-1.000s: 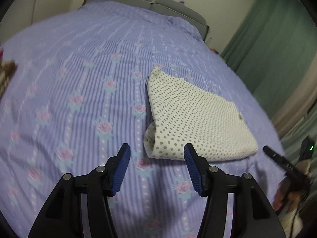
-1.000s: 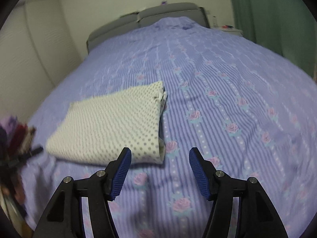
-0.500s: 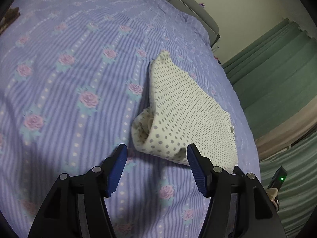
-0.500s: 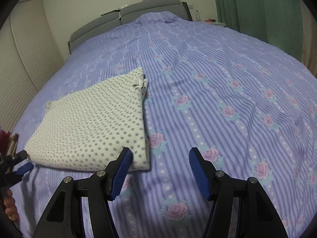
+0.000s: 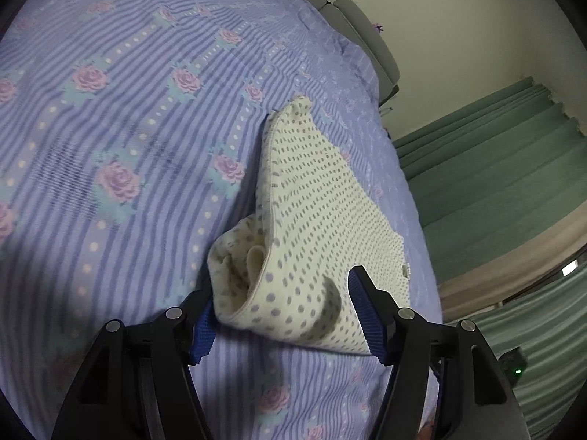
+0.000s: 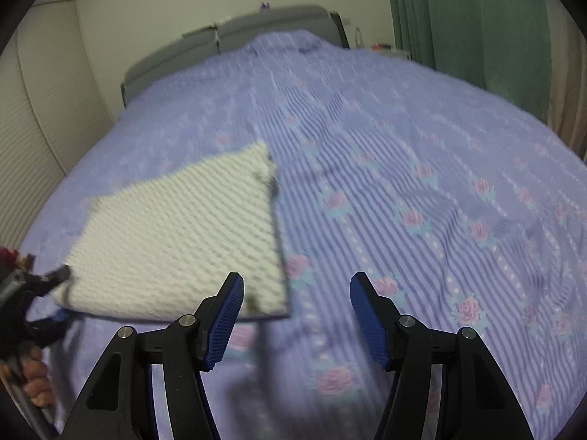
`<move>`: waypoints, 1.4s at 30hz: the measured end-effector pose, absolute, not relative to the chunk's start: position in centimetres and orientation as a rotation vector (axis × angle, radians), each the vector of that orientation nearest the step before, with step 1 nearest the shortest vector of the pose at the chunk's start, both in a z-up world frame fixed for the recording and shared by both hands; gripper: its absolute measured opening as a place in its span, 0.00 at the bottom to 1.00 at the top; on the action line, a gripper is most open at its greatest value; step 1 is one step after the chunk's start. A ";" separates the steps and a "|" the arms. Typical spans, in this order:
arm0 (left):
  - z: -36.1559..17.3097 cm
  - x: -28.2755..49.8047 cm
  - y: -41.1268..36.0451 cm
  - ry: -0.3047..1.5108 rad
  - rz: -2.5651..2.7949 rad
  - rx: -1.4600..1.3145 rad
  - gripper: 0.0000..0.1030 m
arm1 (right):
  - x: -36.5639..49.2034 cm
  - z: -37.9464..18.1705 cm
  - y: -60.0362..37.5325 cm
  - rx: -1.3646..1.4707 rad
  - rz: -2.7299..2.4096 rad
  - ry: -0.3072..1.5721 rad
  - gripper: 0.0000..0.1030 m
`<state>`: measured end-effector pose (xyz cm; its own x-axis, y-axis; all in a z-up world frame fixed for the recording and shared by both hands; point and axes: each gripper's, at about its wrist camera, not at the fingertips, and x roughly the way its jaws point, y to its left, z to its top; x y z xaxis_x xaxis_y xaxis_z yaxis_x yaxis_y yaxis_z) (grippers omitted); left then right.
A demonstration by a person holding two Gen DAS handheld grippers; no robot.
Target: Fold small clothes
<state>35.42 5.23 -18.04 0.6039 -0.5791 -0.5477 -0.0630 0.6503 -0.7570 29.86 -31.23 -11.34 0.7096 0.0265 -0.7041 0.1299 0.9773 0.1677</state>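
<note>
Two grippers were in my hands over the bed. The folded garment (image 5: 323, 227), a cream knit dotted with grey, lay flat on the bedspread (image 5: 121, 117), a lilac weave of ribbed stripes and pink roses. Its near corner bulged into a soft rolled loop. That loop sat between the ribbed blue pads of my left gripper (image 5: 280, 317), whose jaws had just been opening and stood apart, not pressing. My right gripper (image 6: 296, 313) hung with jaws apart over bare bedspread, the garment's near right corner just beside its left pad.
</note>
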 end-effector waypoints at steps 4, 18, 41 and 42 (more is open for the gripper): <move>-18.4 35.5 5.0 0.881 -0.351 -0.835 0.53 | 30.7 -9.9 -27.8 0.198 0.027 0.760 0.59; -15.5 35.3 2.9 0.846 -0.316 -0.593 0.22 | 33.8 -12.5 -19.8 0.214 0.220 0.857 0.15; -7.2 36.4 -8.7 0.720 -0.410 -0.066 0.17 | 36.0 -11.3 -27.0 0.312 0.269 0.827 0.11; -7.2 36.6 -9.6 0.722 -0.415 -0.052 0.17 | 35.8 -11.1 -27.8 0.310 0.253 0.821 0.11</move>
<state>36.62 -9.59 -7.20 0.6731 -0.3863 -0.6306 0.3508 0.9175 -0.1876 35.77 -27.84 -11.10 0.6559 0.3381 -0.6748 -0.1010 0.9253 0.3655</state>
